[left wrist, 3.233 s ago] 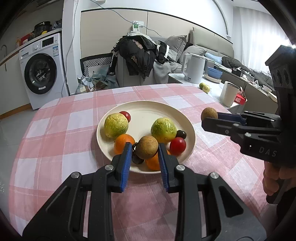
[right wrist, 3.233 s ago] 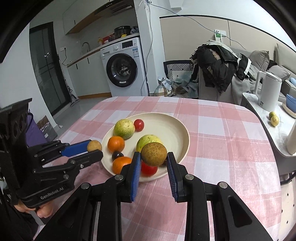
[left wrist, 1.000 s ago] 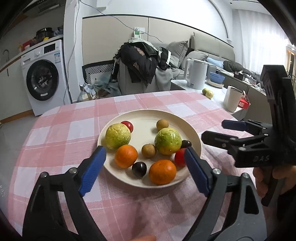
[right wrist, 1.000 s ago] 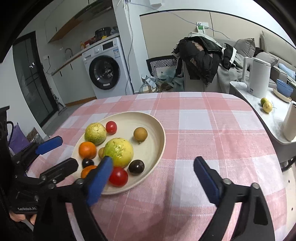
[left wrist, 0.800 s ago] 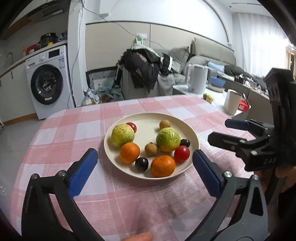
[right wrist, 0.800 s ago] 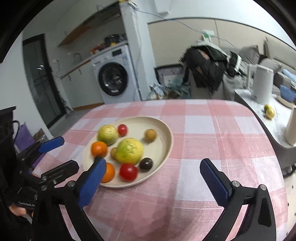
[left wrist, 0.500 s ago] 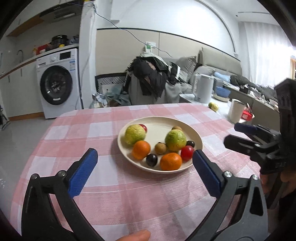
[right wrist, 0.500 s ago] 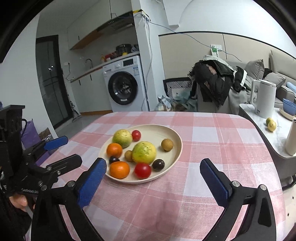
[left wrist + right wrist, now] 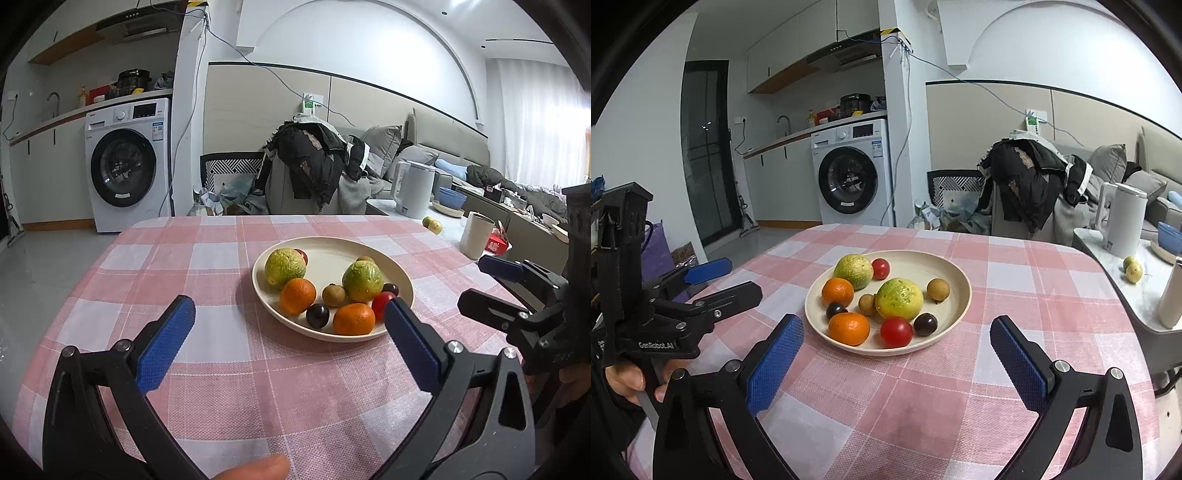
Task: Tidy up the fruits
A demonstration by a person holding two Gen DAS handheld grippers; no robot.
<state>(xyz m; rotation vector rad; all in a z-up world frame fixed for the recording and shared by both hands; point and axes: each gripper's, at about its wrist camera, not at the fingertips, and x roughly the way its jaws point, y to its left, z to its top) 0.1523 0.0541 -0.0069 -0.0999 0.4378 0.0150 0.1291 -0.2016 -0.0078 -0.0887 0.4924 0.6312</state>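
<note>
Left gripper [image 9: 288,328] and right gripper [image 9: 897,347]: fingers spread wide, holding nothing, both above the table [image 9: 923,406]. Fruits [image 9: 899,299] all sit in the plate [image 9: 960,288], frame centre; two on side counter, right edge.

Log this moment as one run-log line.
left hand-held gripper: open, empty | right hand-held gripper: open, empty | fruits: all on plate | table: checked cloth
</note>
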